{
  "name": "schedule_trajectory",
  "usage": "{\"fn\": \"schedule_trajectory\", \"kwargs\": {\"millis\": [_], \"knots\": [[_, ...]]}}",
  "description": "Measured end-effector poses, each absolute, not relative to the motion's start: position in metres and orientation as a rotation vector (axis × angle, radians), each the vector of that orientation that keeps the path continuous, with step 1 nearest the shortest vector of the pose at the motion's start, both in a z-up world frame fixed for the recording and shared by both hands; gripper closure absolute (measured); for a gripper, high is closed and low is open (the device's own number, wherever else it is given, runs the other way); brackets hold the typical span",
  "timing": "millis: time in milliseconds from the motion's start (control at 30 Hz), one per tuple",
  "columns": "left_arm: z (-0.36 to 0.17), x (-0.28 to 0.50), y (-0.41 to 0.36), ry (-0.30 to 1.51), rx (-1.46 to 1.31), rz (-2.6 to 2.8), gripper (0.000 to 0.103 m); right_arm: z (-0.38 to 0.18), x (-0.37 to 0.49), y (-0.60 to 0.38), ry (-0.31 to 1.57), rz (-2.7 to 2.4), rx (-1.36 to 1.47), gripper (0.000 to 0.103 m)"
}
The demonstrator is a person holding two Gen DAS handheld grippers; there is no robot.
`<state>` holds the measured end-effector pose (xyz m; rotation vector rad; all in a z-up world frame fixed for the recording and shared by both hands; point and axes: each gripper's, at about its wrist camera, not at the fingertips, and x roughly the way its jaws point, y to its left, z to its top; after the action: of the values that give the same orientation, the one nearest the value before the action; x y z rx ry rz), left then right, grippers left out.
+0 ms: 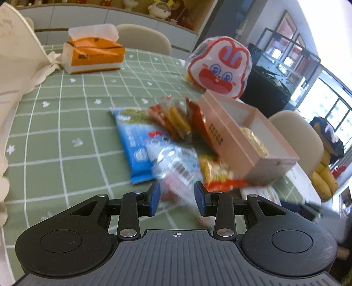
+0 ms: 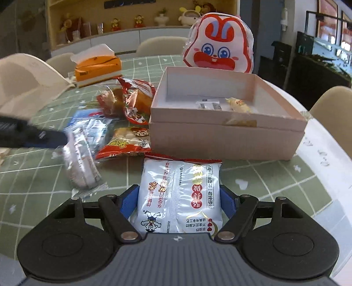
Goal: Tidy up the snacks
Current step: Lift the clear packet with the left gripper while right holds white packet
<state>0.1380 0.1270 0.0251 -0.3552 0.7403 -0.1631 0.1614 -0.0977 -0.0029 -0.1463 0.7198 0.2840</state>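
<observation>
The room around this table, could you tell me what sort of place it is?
Most likely a home dining area. A green checked tablecloth covers the table, cream dining chairs stand around it, a tissue box sits on it, and a shelf of figurines lines the back wall.

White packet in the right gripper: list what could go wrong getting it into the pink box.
The white packet is puffy and slick between the right gripper pads, so it may slip. The pink box wall stands directly ahead; a low carry could snag it. The left gripper beside a clear packet might collide.
</observation>
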Motion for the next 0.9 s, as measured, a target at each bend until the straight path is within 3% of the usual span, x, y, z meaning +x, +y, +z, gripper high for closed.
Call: {"fn": "schedule_trajectory", "kwargs": {"millis": [600, 900], "knots": [[0.021, 0.106, 0.186, 0.717, -0.427, -0.145, 0.064, -0.006, 0.127, 0.004, 0.741, 0.501, -0.186, 0.026], [0.018, 0.112, 0.185, 0.714, -0.42, -0.121, 0.064, -0.001, 0.132, -0.035, 0.712, 0.423, -0.146, 0.026]]}}
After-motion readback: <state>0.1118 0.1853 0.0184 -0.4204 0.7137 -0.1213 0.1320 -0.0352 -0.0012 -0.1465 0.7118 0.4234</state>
